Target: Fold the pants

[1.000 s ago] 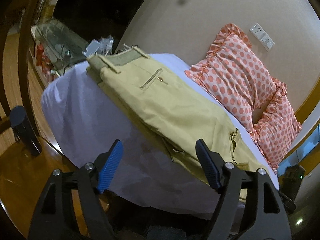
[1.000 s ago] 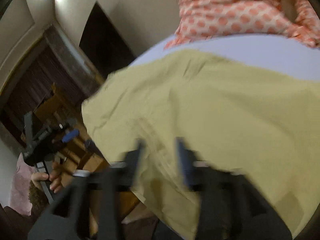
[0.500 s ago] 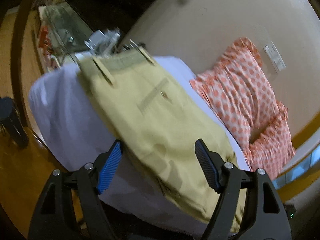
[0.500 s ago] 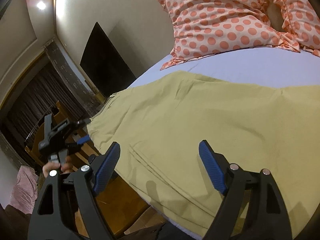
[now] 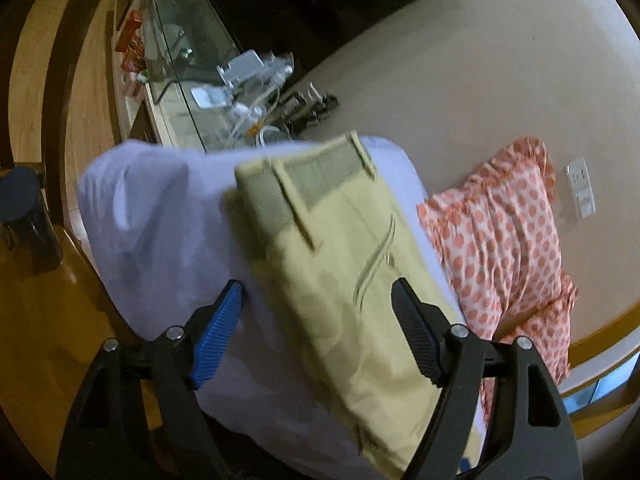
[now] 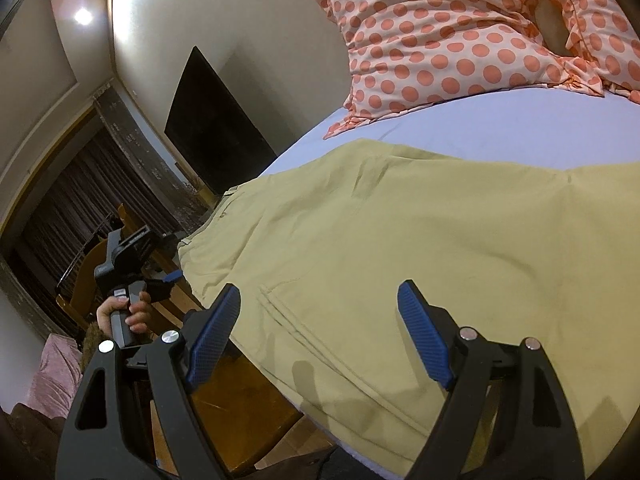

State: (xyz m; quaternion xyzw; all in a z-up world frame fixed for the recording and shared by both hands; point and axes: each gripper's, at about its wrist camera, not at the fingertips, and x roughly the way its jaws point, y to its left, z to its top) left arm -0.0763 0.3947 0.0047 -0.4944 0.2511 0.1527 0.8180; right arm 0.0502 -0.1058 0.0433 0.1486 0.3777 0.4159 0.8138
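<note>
Pants: khaki pants (image 5: 340, 280) are laid flat on the bed, waistband toward the far end in the left wrist view; a seamed edge (image 6: 320, 340) is seen nearest the right gripper.
Left gripper: the left gripper (image 5: 316, 332) is held above the bed's near edge; its jaws are spread wide and nothing is held between them.
Left gripper fingers: blue ribbed pads (image 5: 218, 340) are seen, with the pants framed in the gap behind them.
Right gripper: the right gripper (image 6: 320, 336) is held just over the edge of the pants; its jaws are spread wide and nothing is gripped.
Left gripper from the right view: it (image 6: 168, 278) is seen well off to the side, held by the person's hand (image 6: 124, 314).
Bed: a pale lilac sheet (image 5: 152, 232) is spread under the pants.
Pillows: orange polka-dot pillows (image 6: 460, 36) with ruffled edges are propped at the head of the bed, beside the pants but apart from them.
Wall: a beige wall (image 5: 460, 80) with a white socket plate (image 5: 582, 188) is seen behind the pillows.
Shelf: a glass-topped unit (image 5: 180, 52) strewn with cables and small items is seen beyond the bed.
Floor: wooden flooring (image 5: 36, 320) is seen beside the bed.
</note>
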